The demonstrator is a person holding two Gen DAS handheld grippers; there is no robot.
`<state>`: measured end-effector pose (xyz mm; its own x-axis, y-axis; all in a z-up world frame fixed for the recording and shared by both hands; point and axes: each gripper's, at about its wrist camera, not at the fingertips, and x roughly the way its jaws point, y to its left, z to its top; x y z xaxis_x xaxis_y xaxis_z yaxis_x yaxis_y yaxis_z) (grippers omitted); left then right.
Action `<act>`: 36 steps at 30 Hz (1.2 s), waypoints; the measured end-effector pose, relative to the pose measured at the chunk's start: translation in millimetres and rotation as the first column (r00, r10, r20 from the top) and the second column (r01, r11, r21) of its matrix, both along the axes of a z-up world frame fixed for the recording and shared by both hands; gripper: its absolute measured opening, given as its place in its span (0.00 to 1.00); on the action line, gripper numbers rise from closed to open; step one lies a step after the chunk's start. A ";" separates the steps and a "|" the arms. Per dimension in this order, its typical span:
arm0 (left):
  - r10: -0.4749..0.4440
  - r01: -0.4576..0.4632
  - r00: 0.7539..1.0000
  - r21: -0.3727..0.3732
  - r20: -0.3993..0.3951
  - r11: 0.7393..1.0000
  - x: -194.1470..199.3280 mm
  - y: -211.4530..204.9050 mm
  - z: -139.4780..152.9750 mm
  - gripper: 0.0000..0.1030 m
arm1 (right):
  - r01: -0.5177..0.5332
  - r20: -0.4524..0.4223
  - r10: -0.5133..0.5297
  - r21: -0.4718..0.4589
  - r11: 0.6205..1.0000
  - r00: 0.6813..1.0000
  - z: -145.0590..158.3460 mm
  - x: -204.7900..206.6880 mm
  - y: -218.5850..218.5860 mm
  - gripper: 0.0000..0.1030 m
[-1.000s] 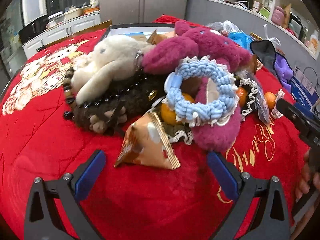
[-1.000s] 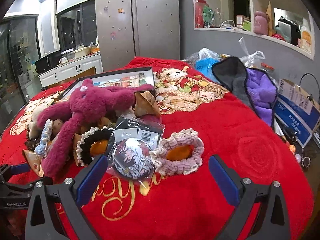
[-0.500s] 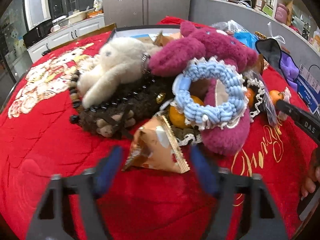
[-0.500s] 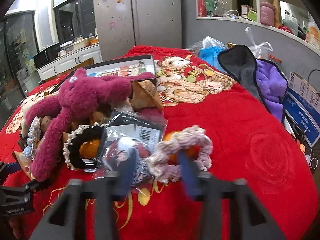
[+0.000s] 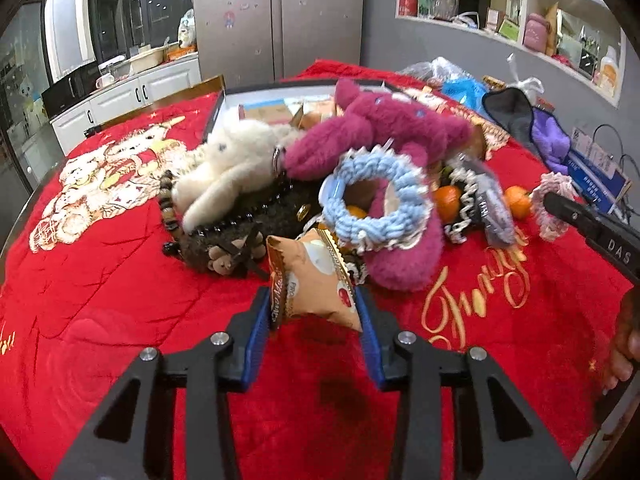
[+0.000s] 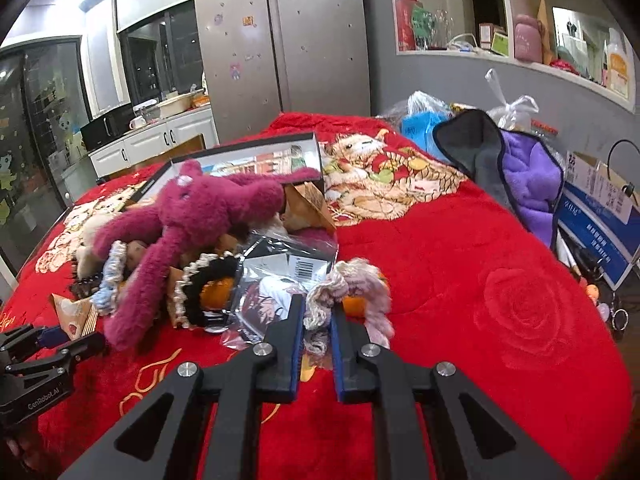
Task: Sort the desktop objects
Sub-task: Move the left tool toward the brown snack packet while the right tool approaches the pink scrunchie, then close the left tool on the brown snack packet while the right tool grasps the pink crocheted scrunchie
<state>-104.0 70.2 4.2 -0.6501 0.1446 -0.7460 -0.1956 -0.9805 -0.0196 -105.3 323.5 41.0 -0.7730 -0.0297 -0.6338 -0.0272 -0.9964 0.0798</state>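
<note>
On red cloth [image 5: 120,300] by fridge [image 6: 280,40]: L jaws closing on snack pack [image 5: 312,280], R on crochet ring [image 6: 352,284].

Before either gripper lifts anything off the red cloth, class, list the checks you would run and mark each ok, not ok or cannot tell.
1. Left gripper around the snack packet, fingers closing: ok.
2. Right gripper shut on the pink crochet ring: ok.
3. Orange inside that ring will stay put: cannot tell.
4. Packet free of the blue crochet ring: cannot tell.
5. Grippers apart from each other: ok.
</note>
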 end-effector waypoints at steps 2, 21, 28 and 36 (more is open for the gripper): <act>-0.003 0.003 1.000 0.017 -0.008 1.000 6.2 -3.9 7.3 0.40 | -0.010 -0.012 0.010 -0.004 1.000 1.000 4.8 5.9 -2.4 0.11; 0.007 -0.003 0.998 0.050 -0.069 0.999 56.7 -24.5 40.3 0.40 | -0.131 -0.083 0.129 -0.024 0.991 0.988 39.9 57.1 -46.8 0.11; 0.006 -0.001 0.997 0.067 -0.080 0.998 63.7 -26.1 47.8 0.40 | -0.158 -0.095 0.156 -0.021 0.987 0.983 41.1 64.0 -57.8 0.11; 0.014 -0.006 0.996 0.080 -0.091 0.997 65.2 -27.5 59.2 0.40 | -0.200 -0.096 0.195 -0.051 0.978 0.976 42.2 64.5 -64.0 0.11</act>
<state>-38.9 42.7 63.4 -0.7166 0.1941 -0.6700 -0.1904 -0.9785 -0.0798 -40.7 259.5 83.2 -0.8016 -0.2231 -0.5546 0.1795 -0.9748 0.1326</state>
